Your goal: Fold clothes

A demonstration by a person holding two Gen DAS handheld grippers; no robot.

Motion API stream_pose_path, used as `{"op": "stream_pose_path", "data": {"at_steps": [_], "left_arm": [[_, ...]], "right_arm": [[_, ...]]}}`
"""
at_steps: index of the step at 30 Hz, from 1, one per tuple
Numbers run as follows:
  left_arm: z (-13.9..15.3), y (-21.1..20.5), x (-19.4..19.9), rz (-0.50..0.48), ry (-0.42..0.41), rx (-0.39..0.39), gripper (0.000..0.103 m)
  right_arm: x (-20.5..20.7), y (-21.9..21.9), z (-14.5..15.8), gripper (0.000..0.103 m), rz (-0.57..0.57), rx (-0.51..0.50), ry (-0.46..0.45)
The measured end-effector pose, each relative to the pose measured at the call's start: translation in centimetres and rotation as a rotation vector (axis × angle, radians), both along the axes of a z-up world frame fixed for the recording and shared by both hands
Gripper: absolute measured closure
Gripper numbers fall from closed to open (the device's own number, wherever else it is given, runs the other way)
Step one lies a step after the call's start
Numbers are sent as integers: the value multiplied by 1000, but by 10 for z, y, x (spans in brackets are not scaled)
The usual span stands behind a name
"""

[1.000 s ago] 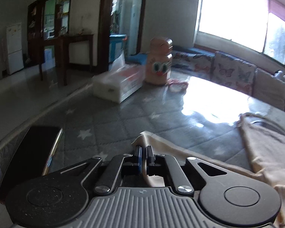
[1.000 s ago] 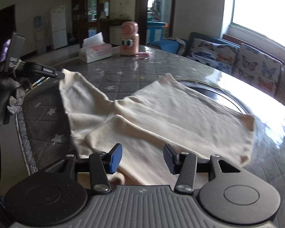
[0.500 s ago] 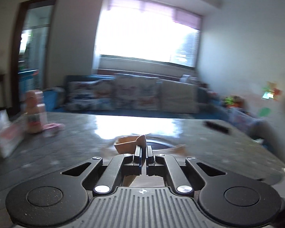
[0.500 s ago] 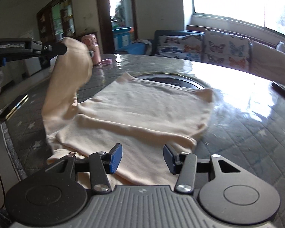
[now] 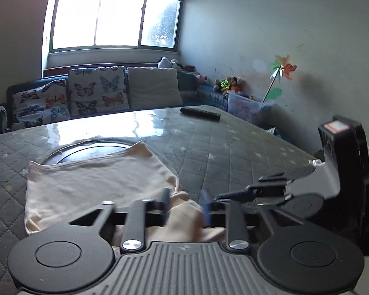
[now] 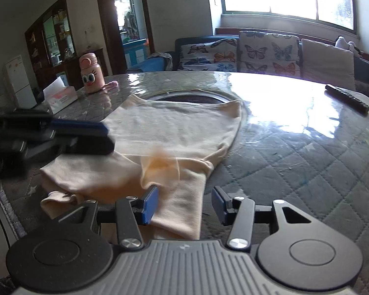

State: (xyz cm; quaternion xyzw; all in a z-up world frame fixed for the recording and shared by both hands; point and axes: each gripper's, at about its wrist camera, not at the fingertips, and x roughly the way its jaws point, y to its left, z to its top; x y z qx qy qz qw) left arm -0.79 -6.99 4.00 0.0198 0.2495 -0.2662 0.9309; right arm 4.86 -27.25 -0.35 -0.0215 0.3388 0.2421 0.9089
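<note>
Jaws of both grippers gape, empty, above cream garment [image 6: 174, 132].

Left tool [image 5: 184, 205] fingers motion-blurring in left wrist view; how wide they sit is unreadable. Left tool [image 6: 61, 137] also smearing in right wrist view, running off left edge. Cream garment [image 6: 169, 132] fold near centre blurring orange, shape unclear; its near edge hiding under right tool [image 6: 184, 205] body. Garment's near part [image 5: 184, 221] hiding behind left tool body. Glare washing out tabletop [image 6: 270, 91] far side. Dark remote-like bar [image 6: 346, 98] too small to identify.
</note>
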Motion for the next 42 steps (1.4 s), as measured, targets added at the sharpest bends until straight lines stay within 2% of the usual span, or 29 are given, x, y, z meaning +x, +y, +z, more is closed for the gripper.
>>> {"op": "stream_pose_path", "data": {"at_steps": [4,10,13,18,20,21,23,30,36,39,42], "left_arm": [[4,28,1,39,-30,32,53],[-2,79,7,195,-18,89,53],[-10,99,5,250,10,117,53],[-29,114,-4,269,62,144,53],[-37,117,-6,262,83,149,53],[-39,117,-7,259,89,152,53],[-44,117,-8,251,99,157,53],[-51,117,-8,248,116,171,53],[-47,121,-10,245,110,185,53],[-35,124,-10,243,79,185,53],[-26,117,-2,228,48,176,55]], "right_arm": [[-1,-7,6,54,-20,-4,-11],[5,-2,15,57,-1,25,-15],[11,9,9,66,32,30,7],[21,30,-12,77,62,-3,66],[20,33,-12,84,62,-19,58],[19,34,-11,94,61,-27,53],[19,35,-3,100,60,-43,19],[20,37,24,100,47,-97,-89],[32,40,-2,98,31,-138,-30],[29,35,6,93,23,-123,-57],[24,35,19,92,51,-103,-88]]}}
